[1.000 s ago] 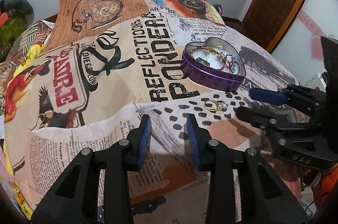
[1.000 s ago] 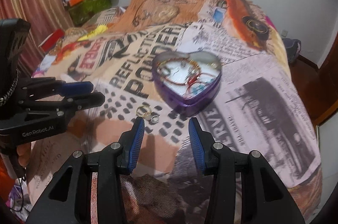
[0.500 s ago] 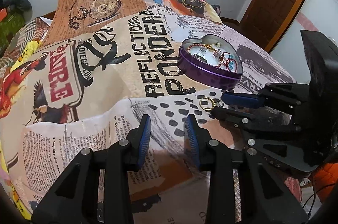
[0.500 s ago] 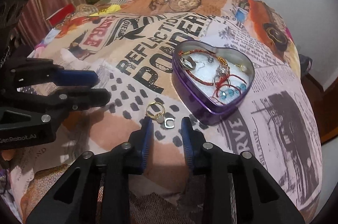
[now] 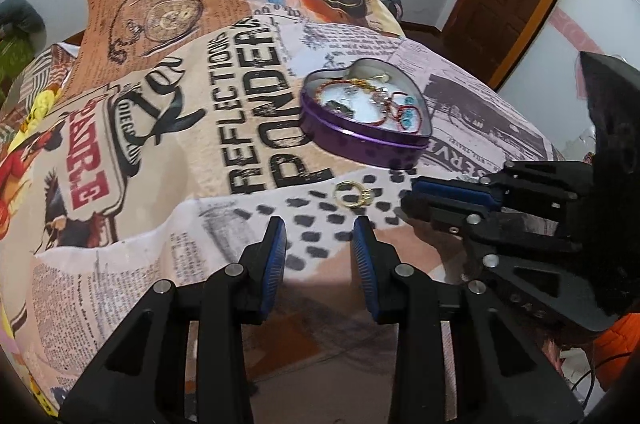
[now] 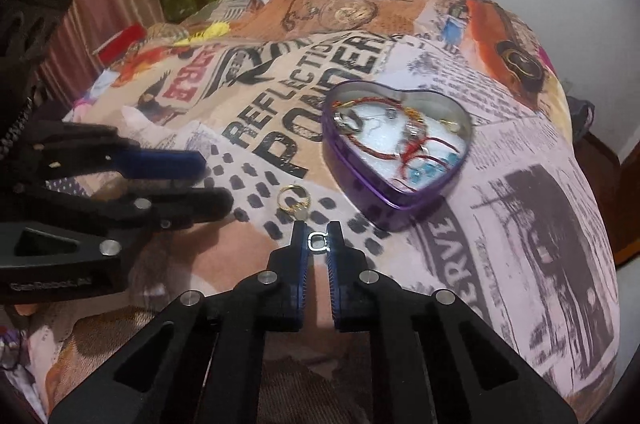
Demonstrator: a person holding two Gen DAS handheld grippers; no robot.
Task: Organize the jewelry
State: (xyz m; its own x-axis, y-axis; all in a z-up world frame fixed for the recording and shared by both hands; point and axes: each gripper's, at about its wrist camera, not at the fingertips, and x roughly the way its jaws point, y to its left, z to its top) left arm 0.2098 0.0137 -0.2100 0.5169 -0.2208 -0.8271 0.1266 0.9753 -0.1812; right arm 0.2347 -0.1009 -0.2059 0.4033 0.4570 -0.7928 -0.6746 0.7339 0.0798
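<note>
Leftmost, my left gripper [image 6: 216,180] angles down over the printed bedspread [image 5: 168,152], its blue ribbed pads parted with nothing between them; it hangs left of the heart-shaped tin [image 6: 394,192], apart from it. Next comes the gold ring [image 6: 295,199], a thin shiny loop lying flat on the cloth's black dotted patch, just left of the tin's pointed end. Right beside it, my right gripper [image 6: 317,242] tilts steeply downward, its jaws clenched on a small silver ring [image 6: 318,242] with a squarish outline, pinched between the pad tips just in front of the tin's point. The tin itself is glossy purple metal with a silvery inside, sitting flat on the soft cloth and holding red cord bracelets [image 6: 404,148] and blue beads [image 6: 434,166] on a white lining.
</note>
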